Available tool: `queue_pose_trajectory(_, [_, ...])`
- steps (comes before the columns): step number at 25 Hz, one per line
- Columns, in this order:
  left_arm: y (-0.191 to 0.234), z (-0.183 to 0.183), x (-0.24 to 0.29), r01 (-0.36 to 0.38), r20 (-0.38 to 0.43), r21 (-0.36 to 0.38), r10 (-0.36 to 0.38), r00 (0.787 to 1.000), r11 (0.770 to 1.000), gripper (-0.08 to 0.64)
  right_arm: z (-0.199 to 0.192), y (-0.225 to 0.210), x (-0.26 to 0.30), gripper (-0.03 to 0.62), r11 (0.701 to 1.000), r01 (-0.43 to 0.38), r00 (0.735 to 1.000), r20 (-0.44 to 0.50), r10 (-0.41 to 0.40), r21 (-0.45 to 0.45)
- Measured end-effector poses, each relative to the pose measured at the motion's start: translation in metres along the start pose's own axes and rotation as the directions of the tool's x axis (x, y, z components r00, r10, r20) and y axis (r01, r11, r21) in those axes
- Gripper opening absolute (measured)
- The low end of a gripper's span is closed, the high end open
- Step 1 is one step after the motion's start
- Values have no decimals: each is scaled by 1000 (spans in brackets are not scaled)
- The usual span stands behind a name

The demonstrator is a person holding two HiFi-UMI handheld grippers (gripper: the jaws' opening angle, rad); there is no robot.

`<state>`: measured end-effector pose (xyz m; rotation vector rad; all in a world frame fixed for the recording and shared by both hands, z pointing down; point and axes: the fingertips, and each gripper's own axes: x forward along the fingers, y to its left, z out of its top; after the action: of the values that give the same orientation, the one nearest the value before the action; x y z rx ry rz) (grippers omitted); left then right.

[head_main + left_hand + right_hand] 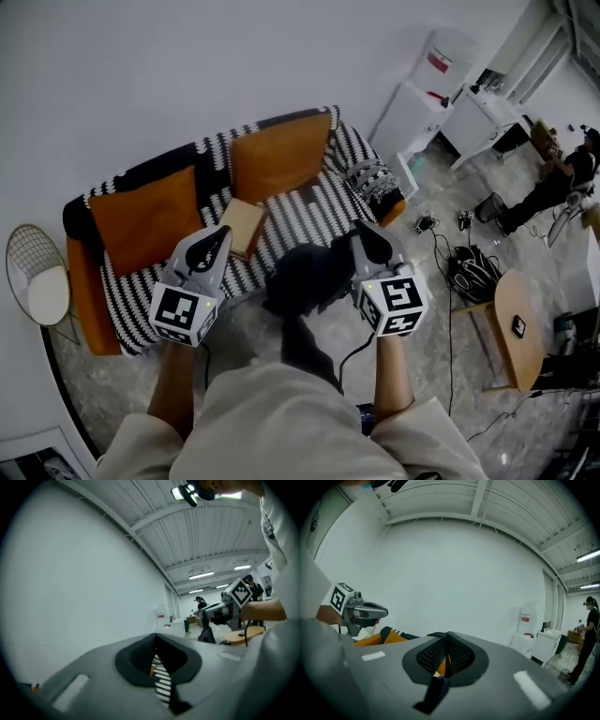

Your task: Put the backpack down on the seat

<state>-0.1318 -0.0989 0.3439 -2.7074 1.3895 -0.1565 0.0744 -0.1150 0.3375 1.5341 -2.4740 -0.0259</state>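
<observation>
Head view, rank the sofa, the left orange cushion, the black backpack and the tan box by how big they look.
1. sofa
2. left orange cushion
3. backpack, close to the cushion in size; it is nearer the camera, so this rank is unsure
4. tan box

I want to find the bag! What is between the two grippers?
The black backpack hangs between the left gripper and right gripper, seen in the head view.

The sofa stands against the far wall, with a left cushion and a right cushion on it. A box lies on its seat between them. The backpack is at its near edge. A dispenser stands far right and a round desk near right.
</observation>
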Motion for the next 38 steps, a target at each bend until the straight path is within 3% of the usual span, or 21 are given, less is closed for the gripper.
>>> queue_pose_trajectory(11, [29,-30,89,-18,-53,-36,16,998,999,2,-36,-48,83,6,996,-93,994,-61,94,8])
queue_pose_trajectory(23, [95,-63,188,-103,-110,-67,95,989,992,2,-58,-109,198,6,988,-149,981,-118,152,33])
queue_pose_trajectory(38, [165,-108,296,-216,-215,-84,194,957,973,2,-116,-174,340,6,960,-280,932,-231,279,31])
